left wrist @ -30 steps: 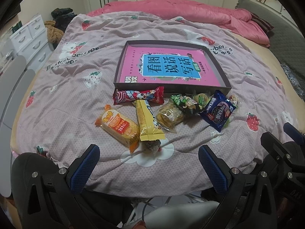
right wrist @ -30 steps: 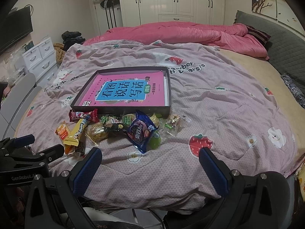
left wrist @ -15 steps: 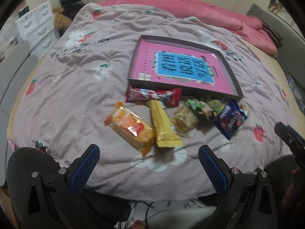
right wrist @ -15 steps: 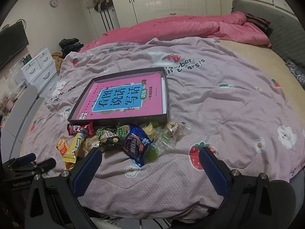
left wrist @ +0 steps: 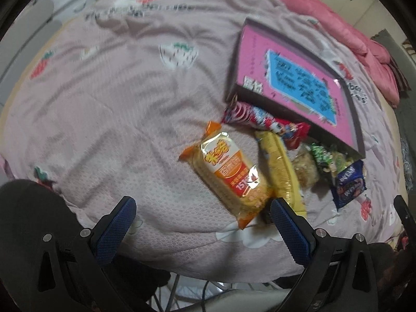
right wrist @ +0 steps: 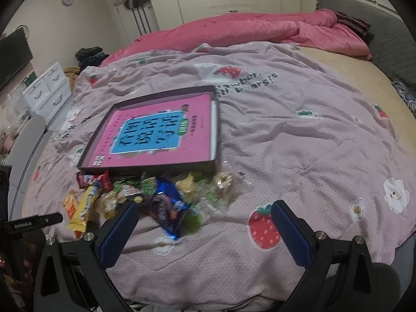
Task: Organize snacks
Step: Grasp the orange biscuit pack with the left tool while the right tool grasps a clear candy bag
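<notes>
A row of snack packs lies on the bed in front of a dark shallow box [left wrist: 357,119] [right wrist: 166,167] with a pink book inside. Nearest my open left gripper [left wrist: 202,227] is an orange cracker pack [left wrist: 228,171], just ahead of the fingers and not touched. Beside it lie a yellow bar [left wrist: 282,171], a red wrapper [left wrist: 262,123], green packs [left wrist: 325,156] and a dark blue cookie pack [left wrist: 348,186]. My right gripper [right wrist: 204,230] is open above the bed edge, with the blue cookie pack [right wrist: 167,209] just beyond its left finger and the yellow bar [right wrist: 83,208] further left.
A pink strawberry-print quilt [right wrist: 299,143] covers the bed, with a rolled pink duvet [right wrist: 247,30] at the far side. White drawers [right wrist: 46,88] and a grey chair back [right wrist: 28,140] stand to the left. The left gripper's body [right wrist: 31,225] shows at the right view's left edge.
My left gripper has moved forward, down and leftward toward the orange cracker pack. My right gripper has closed in on the snack pile. Both stay open.
</notes>
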